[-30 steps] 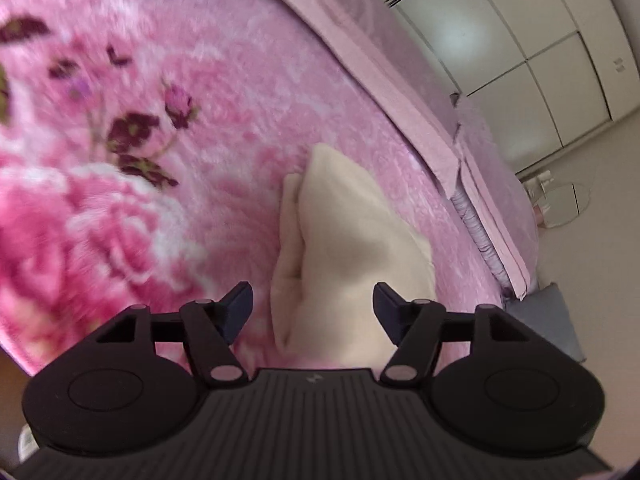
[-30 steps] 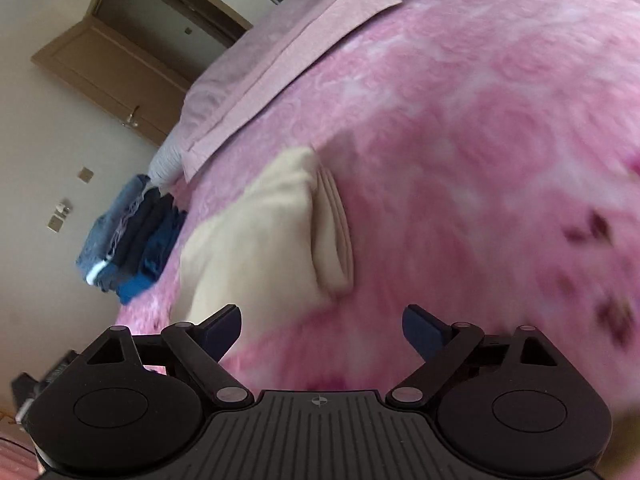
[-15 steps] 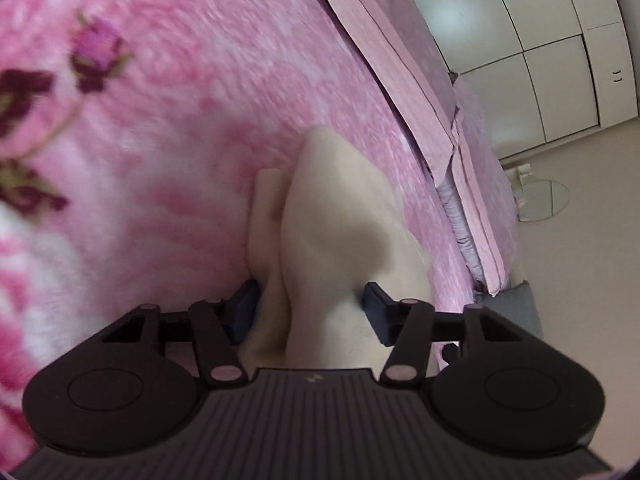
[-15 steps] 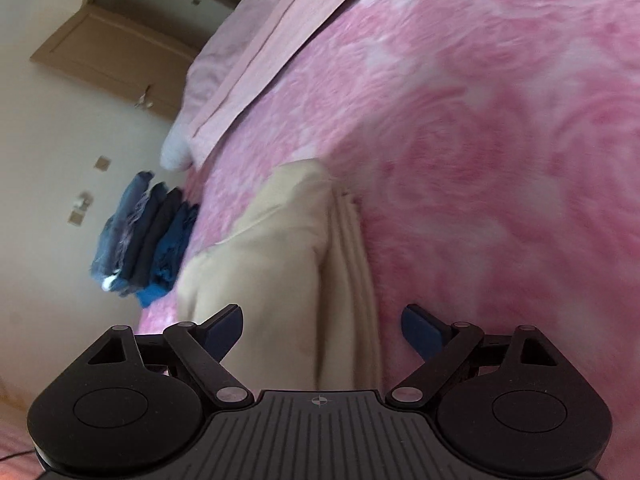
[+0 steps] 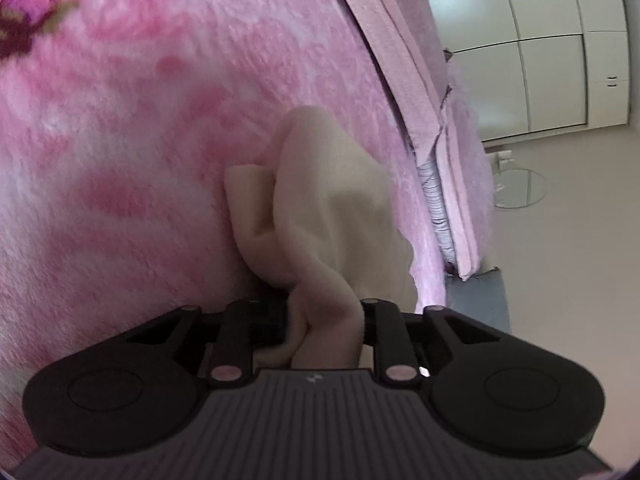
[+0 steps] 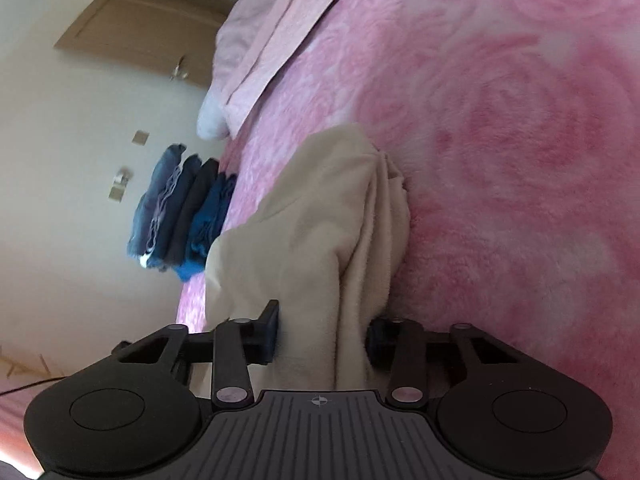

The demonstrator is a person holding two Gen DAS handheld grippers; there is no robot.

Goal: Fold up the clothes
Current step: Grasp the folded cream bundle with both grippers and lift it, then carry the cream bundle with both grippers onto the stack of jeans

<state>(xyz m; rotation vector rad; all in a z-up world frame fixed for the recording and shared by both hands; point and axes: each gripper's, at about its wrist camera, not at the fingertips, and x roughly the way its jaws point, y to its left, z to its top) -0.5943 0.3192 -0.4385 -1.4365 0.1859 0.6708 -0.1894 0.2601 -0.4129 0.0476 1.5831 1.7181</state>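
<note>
Cream garment [image 5: 332, 208] lies bunched on pink bed blanket [image 5: 140, 140], near bed edge. Left gripper [image 5: 324, 320] fingers pinched tight on near fold of cloth. Right gripper [image 6: 322, 328] fingers closed around thick gathered layers, cloth filling gap. Both holds likely for lifting and spreading the piece. Folded blue clothes stack [image 6: 184, 208] sits beyond garment near bed edge. Wide open blanket toward bed middle for laying flat.
</note>
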